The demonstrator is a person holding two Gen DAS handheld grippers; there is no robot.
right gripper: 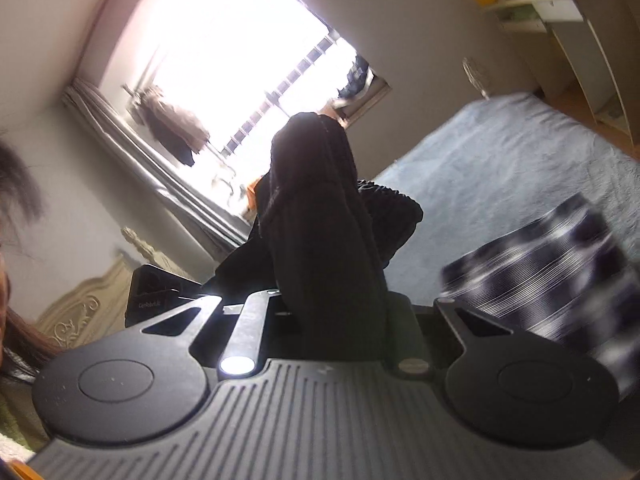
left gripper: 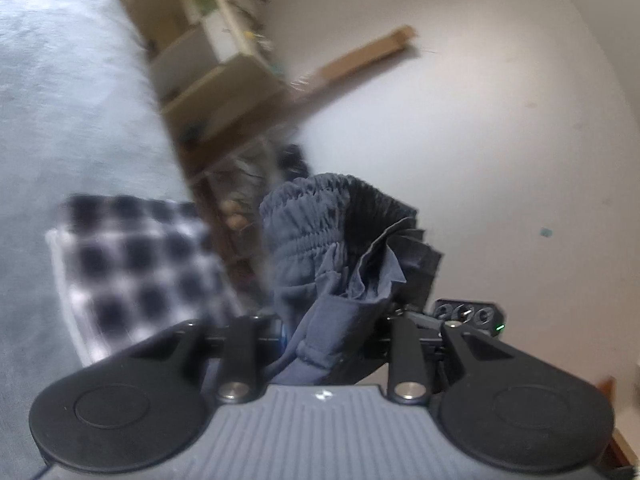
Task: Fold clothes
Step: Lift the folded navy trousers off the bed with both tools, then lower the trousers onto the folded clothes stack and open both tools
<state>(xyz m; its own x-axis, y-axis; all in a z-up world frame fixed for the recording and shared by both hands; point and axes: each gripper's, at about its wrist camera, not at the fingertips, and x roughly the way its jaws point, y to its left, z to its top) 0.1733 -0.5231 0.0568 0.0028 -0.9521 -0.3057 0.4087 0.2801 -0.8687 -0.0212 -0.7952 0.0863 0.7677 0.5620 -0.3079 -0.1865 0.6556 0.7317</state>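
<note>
A dark blue garment with a gathered elastic waistband (left gripper: 320, 248) bunches up between the jaws of my left gripper (left gripper: 328, 332), which is shut on it and holds it raised off the bed. In the right wrist view the same garment (right gripper: 316, 216) looks black against the window, and my right gripper (right gripper: 332, 312) is shut on it. The other gripper's black body (left gripper: 464, 314) shows close behind the cloth. A folded black-and-white checked cloth (left gripper: 132, 272) lies on the light blue bed (left gripper: 60, 120); it is blurred in the right wrist view (right gripper: 552, 268).
Beige shelving (left gripper: 208, 60) stands beside the bed, with a white wall (left gripper: 480, 140) behind. In the right wrist view there is a bright window (right gripper: 224, 68) with curtains, a carved headboard (right gripper: 80, 312), and a person's dark hair (right gripper: 16, 192) at the left edge.
</note>
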